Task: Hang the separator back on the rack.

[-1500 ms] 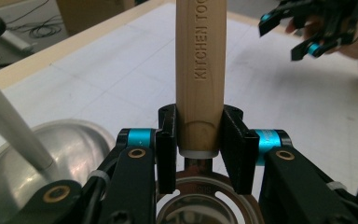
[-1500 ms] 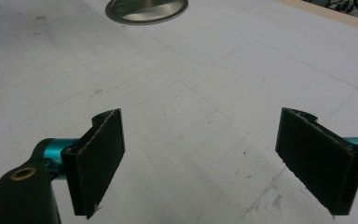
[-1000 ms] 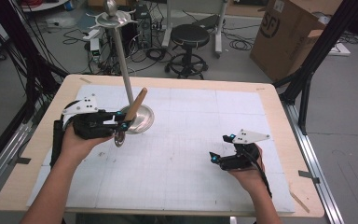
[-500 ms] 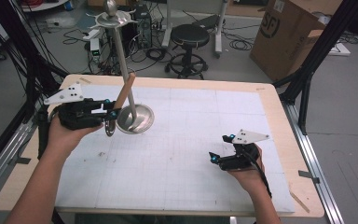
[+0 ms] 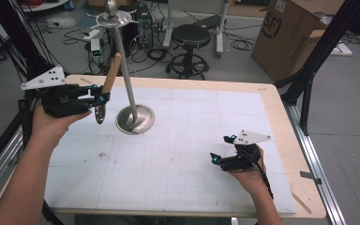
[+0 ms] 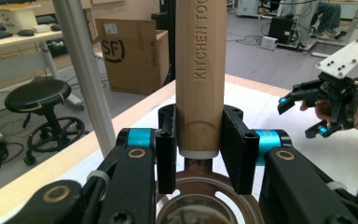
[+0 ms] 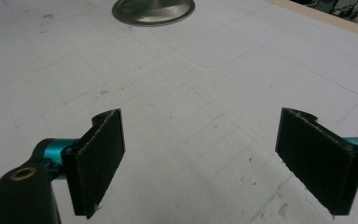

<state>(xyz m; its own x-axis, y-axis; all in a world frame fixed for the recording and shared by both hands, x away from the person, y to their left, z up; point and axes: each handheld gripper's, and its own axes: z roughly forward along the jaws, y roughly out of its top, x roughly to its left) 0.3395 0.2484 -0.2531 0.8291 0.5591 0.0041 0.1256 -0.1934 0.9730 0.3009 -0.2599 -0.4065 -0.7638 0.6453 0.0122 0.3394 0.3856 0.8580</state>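
Wooden-handled utensil [image 5: 108, 77] hangs upright in your left gripper [image 5: 98, 99], just left of the stand [image 5: 134, 118], off the table [image 5: 178, 154]. Jaws clamp the handle's lower end, above the metal head [image 5: 100, 114]. Looks stiff and light, likely head-heavy; the smooth wood may slip, so keep your hold near the collar. Your right gripper [image 5: 220, 149] rests on the table well right of the stand, its 2 jaws wide apart, holding nothing.

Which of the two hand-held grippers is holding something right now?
The left hand-held gripper, shut on the wooden handle of a kitchen tool beside the metal stand. The right hand-held gripper stands open over bare table.
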